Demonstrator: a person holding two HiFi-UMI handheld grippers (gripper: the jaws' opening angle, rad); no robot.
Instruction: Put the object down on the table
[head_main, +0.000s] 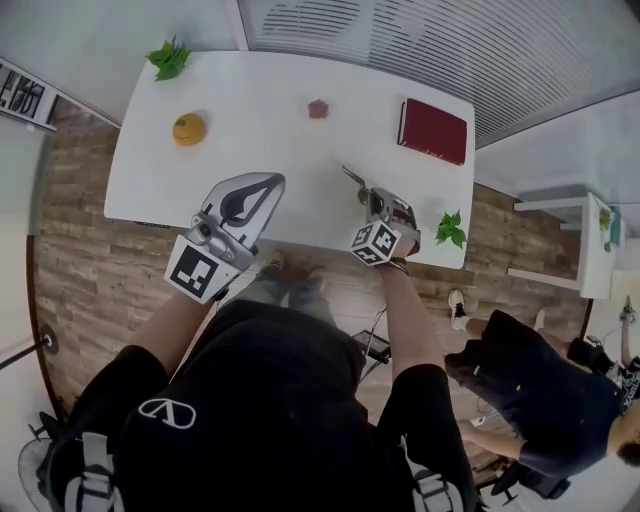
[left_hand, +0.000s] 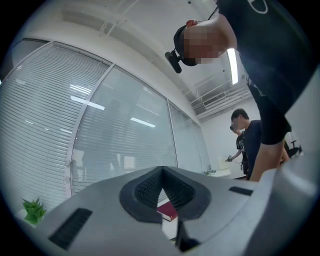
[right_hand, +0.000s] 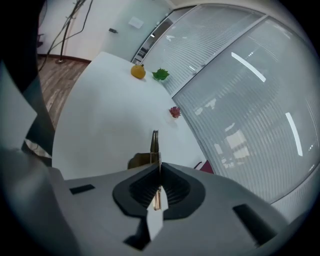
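Your left tool (head_main: 268, 182) is pale grey with black ribbed pads (left_hand: 147, 191), and its cube (head_main: 203, 268) wears black-and-white square markers. The right tool (head_main: 370, 196) has the same pattern on its cube. The object (head_main: 352, 177) in the right tool looks dull brassy brown. The surface (head_main: 300, 150) is plain white. Ahead of the left tool you've got an orange fruit (head_main: 189, 129) and green leaves (head_main: 169, 58). Beyond the right tool is a dark red book (head_main: 433, 131), with a green sprig (head_main: 450, 230) just beside the tool. The floor (head_main: 90, 270) is brown wood planks.
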